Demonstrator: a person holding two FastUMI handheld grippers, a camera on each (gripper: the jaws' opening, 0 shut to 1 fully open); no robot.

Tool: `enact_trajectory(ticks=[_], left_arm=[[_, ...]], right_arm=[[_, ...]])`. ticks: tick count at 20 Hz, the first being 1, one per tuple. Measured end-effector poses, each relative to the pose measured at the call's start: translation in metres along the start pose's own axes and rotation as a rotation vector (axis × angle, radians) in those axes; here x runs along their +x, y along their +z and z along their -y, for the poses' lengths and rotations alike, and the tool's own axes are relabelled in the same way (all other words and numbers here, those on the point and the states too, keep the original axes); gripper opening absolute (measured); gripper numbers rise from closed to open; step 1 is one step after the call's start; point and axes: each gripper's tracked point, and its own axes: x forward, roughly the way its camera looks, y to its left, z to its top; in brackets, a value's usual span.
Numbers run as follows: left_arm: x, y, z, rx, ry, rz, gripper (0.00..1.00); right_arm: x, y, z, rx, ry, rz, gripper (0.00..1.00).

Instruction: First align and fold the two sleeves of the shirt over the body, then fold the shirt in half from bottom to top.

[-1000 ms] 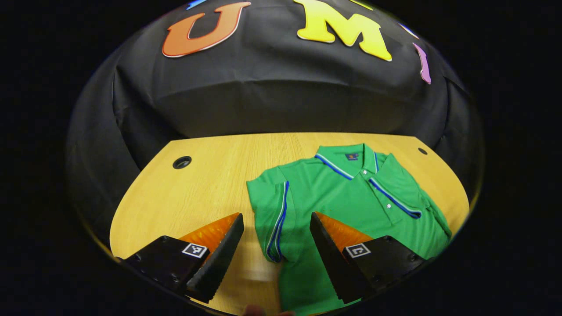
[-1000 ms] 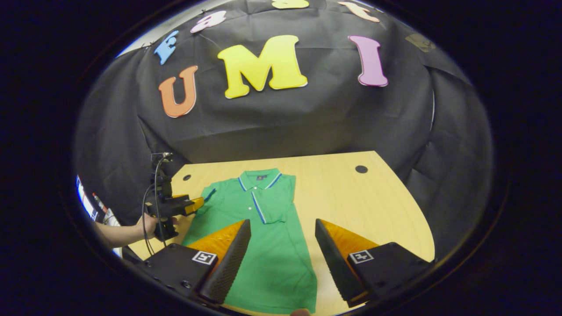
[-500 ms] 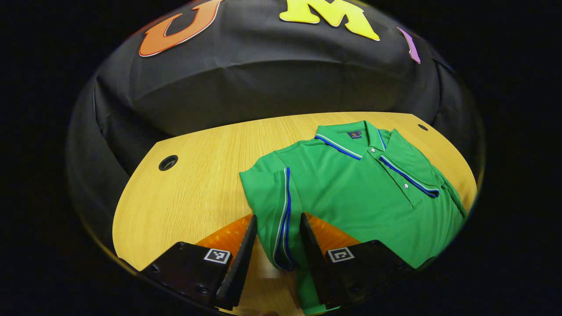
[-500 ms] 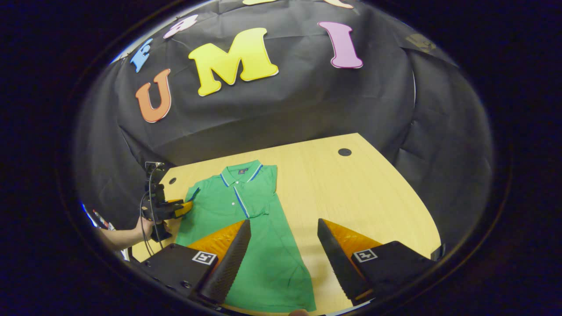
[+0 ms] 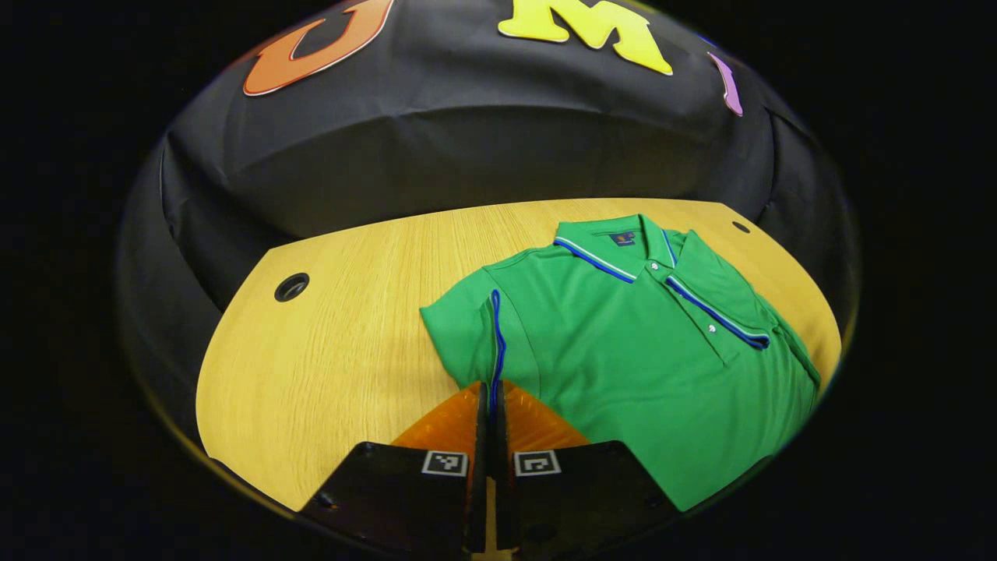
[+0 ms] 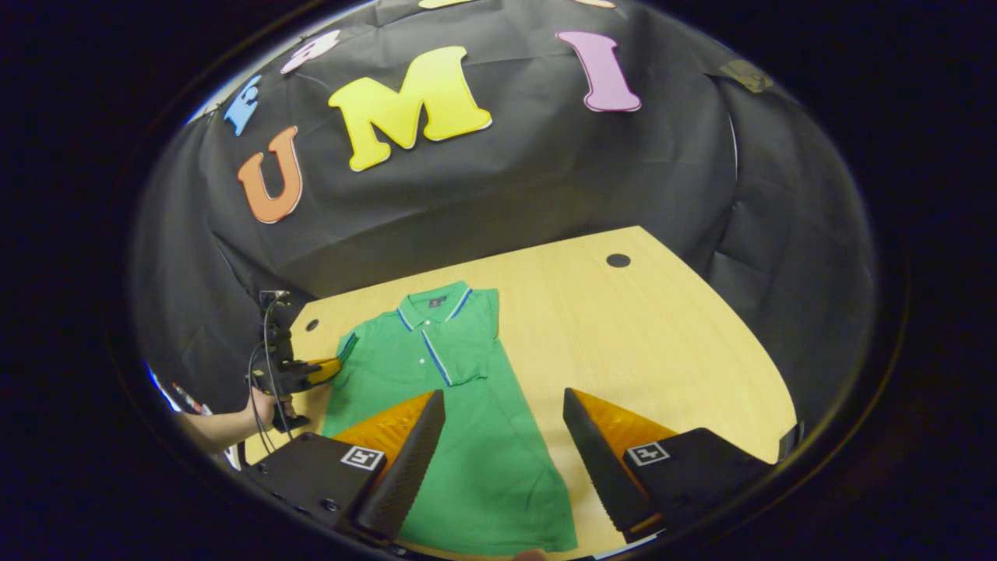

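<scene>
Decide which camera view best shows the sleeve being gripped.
The left gripper view: the left gripper is shut on the blue-trimmed left sleeve, seen close up. The right gripper view shows that sleeve small and distant, at the far gripper's tip.

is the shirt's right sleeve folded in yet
Yes: the right sleeve lies over the shirt body, its striped cuff near the buttons.
</scene>
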Motion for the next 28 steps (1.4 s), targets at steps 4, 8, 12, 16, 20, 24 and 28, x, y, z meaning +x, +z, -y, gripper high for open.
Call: enact_trajectory(ticks=[4,8,12,16,20,24,28], left_arm=[[-0.008,0.015,0.011,0.018,-0.024,0.028,0.04],[-0.026,0.055,0.03,0.087,-0.044,0.118,0.04],[-0.037,0.082,0.077,0.153,-0.106,0.145,0.04],[-0.035,0.071,0.117,0.153,-0.137,0.102,0.04],[-0.042,0.05,0.159,0.143,-0.197,0.052,0.16],[-0.06,0.051,0.17,0.122,-0.178,0.082,0.93],[-0.101,0.056,0.155,0.077,-0.107,0.13,0.95]], right_arm=[[-0.003,-0.003,0.001,-0.008,-0.012,0.004,0.97],[-0.011,0.005,0.003,0.013,-0.022,0.035,0.96],[-0.026,0.008,0.011,0.033,-0.027,0.065,0.96],[-0.041,0.006,0.019,0.054,-0.037,0.08,0.96],[-0.047,0.003,0.024,0.043,-0.042,0.083,0.96],[-0.046,0.003,0.014,-0.021,-0.013,0.096,0.96],[-0.038,-0.002,-0.005,-0.112,0.048,0.101,0.93]])
